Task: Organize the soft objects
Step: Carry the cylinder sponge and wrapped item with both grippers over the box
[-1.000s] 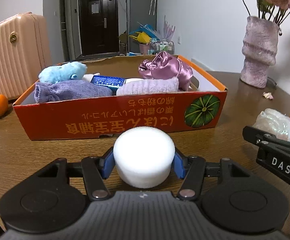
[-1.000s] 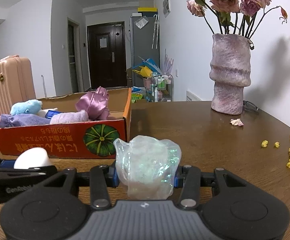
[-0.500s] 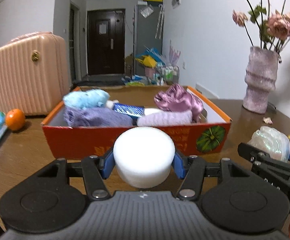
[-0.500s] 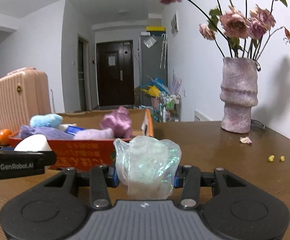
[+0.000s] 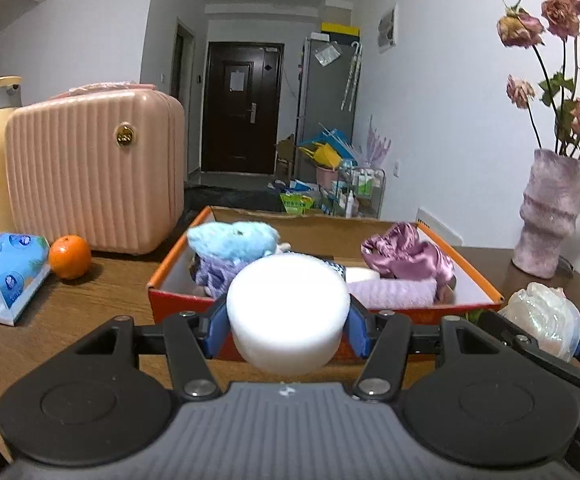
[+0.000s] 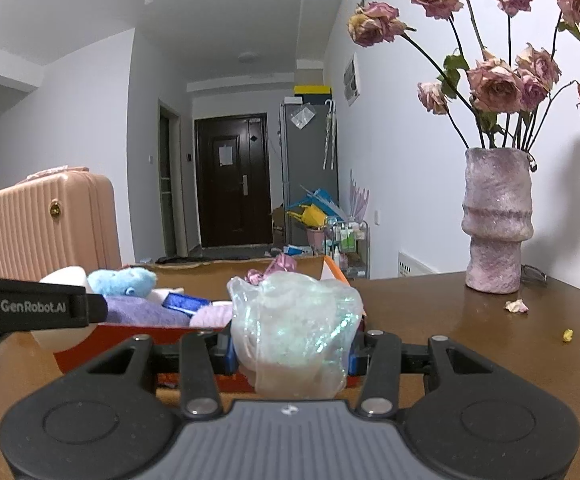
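Showing orange [image 5: 69, 256] left view, petal [image 6: 516, 305] right

I'm looking over the foam block [image 5: 288, 312] at the box [image 5: 178, 304] sitting on the table [image 5: 90, 300], with the plush toy [image 5: 232, 240], towels [image 5: 392, 292] and bonnet [image 5: 406, 252] lying inside. A suitcase [image 5: 94, 172], orange [image 5: 69, 256] and tissue pack [image 5: 6, 272] are sitting left of it, the vase [image 5: 550, 216] right.

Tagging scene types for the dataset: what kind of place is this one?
Most likely a lived-in flat, at a wooden table off an entrance hallway. Cues: the dark front door at the end of the corridor, a pink suitcase on the table, and a vase of dried roses by the wall.
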The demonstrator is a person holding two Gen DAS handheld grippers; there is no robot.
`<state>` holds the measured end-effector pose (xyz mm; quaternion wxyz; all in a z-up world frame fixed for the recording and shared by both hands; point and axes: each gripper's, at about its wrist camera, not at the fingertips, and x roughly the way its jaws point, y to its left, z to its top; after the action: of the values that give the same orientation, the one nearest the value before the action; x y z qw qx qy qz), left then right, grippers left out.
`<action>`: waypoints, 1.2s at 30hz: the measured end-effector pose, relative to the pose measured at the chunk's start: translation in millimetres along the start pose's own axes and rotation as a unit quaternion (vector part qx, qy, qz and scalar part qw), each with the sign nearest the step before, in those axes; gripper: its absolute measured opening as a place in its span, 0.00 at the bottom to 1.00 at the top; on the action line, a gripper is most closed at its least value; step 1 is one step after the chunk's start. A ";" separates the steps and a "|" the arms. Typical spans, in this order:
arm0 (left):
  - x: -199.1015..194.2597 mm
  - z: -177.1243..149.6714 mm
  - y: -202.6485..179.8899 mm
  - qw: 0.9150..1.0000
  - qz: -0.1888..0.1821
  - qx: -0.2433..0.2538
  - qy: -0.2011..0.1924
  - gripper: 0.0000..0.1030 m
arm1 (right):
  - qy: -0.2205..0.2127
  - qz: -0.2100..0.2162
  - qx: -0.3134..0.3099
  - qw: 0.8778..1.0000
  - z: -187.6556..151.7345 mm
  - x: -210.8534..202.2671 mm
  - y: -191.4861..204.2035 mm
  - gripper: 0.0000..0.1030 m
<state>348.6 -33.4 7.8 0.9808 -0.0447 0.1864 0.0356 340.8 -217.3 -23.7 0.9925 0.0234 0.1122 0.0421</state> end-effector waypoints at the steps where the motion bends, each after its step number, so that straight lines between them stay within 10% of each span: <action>1: -0.5 0.8 0.9 1.000 0.002 0.001 -0.004 0.57 | -0.002 0.000 0.000 1.000 0.6 1.8 2.3 0.43; 36: 72.2 42.8 20.0 0.998 0.022 -0.014 -0.049 0.57 | -0.059 0.017 -0.034 0.998 21.5 83.0 46.6 0.43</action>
<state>429.4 -5.4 19.4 0.9871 -0.0521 0.1384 0.0620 422.7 -164.3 -18.5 0.9967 -0.0063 0.0520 0.0613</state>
